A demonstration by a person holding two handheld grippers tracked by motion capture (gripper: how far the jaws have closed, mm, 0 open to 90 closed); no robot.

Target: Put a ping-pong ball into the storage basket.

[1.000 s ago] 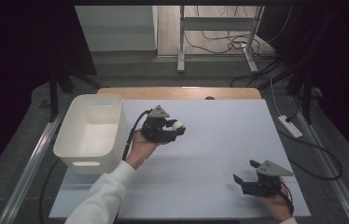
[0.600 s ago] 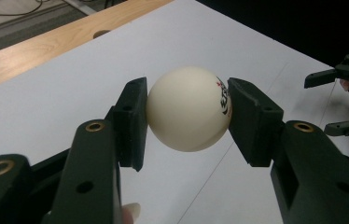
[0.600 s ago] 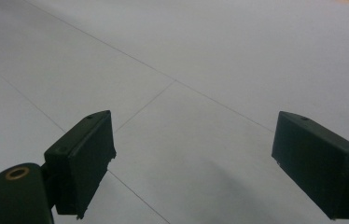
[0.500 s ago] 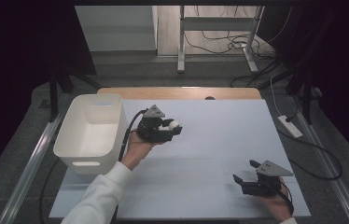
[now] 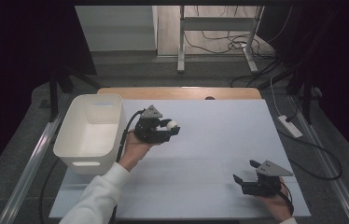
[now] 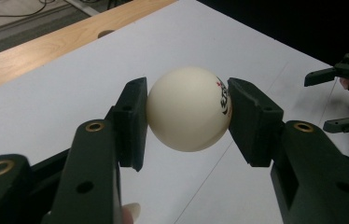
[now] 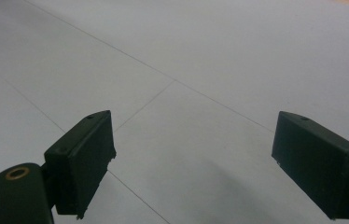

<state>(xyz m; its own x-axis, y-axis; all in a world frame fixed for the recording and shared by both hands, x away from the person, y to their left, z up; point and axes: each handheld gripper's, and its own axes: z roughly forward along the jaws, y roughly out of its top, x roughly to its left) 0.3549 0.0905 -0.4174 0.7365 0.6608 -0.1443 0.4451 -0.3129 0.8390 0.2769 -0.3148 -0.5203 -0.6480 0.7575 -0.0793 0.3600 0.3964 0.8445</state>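
A cream-white ball [image 6: 189,108] with dark printing, smooth and round.

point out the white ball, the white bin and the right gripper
white ball [image 6: 189,109], left gripper view, middle of its front face
white bin [image 5: 68,140], high view, left rim
right gripper [image 5: 246,171], high view, midway between its fingertips
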